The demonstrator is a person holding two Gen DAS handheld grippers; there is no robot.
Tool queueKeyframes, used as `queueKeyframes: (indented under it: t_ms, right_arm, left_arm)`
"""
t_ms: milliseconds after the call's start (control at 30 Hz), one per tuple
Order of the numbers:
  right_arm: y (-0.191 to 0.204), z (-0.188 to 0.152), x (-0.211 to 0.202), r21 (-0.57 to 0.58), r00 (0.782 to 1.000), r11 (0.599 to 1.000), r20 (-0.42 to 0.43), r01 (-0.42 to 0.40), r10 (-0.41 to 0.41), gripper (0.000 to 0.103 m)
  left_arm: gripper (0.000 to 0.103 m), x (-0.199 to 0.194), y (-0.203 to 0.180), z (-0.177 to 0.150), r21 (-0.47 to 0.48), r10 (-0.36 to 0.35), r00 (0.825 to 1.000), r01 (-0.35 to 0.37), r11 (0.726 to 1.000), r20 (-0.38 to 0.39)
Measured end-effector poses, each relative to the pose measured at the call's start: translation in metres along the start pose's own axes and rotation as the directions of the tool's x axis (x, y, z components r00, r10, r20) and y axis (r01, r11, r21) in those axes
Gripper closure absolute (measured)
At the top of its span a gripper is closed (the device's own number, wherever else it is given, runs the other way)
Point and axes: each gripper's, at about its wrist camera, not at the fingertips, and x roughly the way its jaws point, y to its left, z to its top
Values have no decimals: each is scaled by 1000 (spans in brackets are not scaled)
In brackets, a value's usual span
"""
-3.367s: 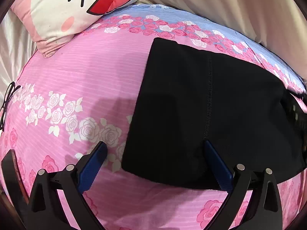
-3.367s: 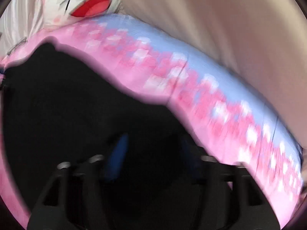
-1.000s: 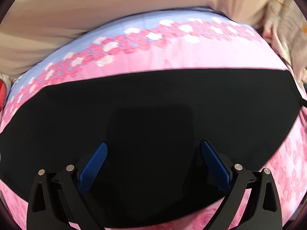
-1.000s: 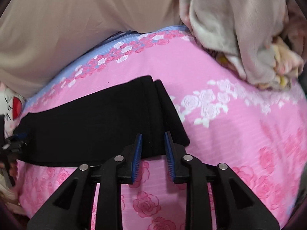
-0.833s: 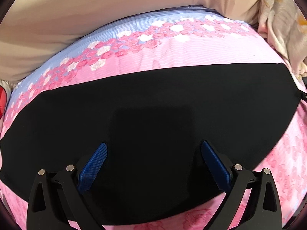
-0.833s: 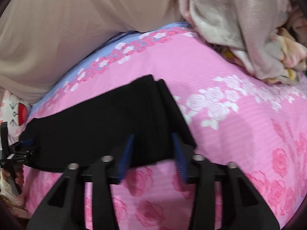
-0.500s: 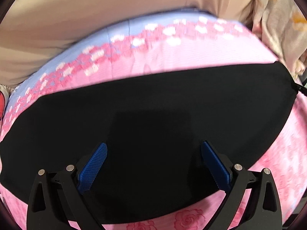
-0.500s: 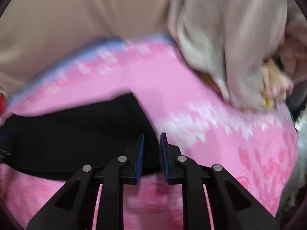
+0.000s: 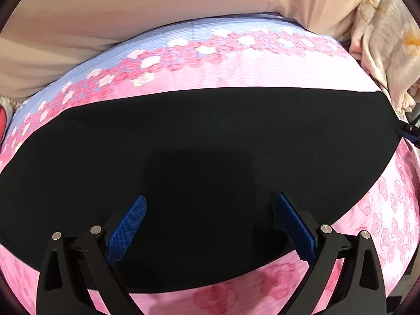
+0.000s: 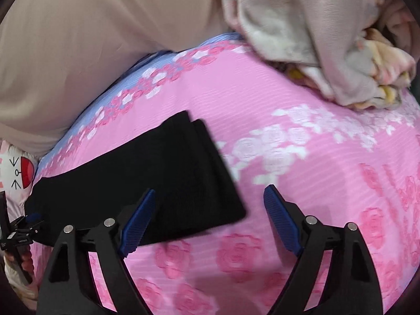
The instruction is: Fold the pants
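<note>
Right wrist view: our right gripper point(image 10: 208, 219) has its jaws opening, spread wide, pads clear of the cloth. One pair of black pants point(image 10: 157, 181) lies folded on the pink bedspread point(image 10: 302, 105), its end corner between those jaws. Left wrist: our left gripper point(image 9: 210, 227) hangs open above the pants point(image 9: 197, 141), holding nothing.
</note>
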Motion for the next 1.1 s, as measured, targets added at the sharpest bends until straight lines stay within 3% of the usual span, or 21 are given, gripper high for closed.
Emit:
queueKeyframes:
  t_ms: [100,167,200,267,467,633,900,1100]
  right_arm:
    - [20,1,6,-43,999,998,-12,43,-44,24]
    - [28,1,11,-28,999,1000,-41,1,-2,84]
    - [30,1,12,-11,999,1000,-46,-23,22,87]
    - [52,4,7,-55,999,998,-24,31,-32,87]
    - [135,27,-27,-137,996,990,71,-47,57,87]
    - [244,36,-41,-296,983,947,93,-126,160,87]
    - [425,6,-12,-536,957,803,-31,-261,290,87]
    - [513,-42,30,-626,944,709,-158,-324,291,87]
  left_arm:
    - [6,-4,19,-4,-34,5,1000,-5,999,9]
    - [6,-7,36,-6,-67,8,1000,-7,998,12]
    - [6,-9,43,-7,-80,6,1000,-5,997,15]
    - [6,-13,60,-10,-107,14,1000,-11,994,25]
    - [6,-33,112,-20,-180,32,997,-19,983,71]
    - [6,-51,162,-34,-247,43,993,-14,969,111]
    - [6,-82,254,-73,-363,115,983,-55,930,146]
    - [6,-97,309,-107,-451,169,976,-89,888,140]
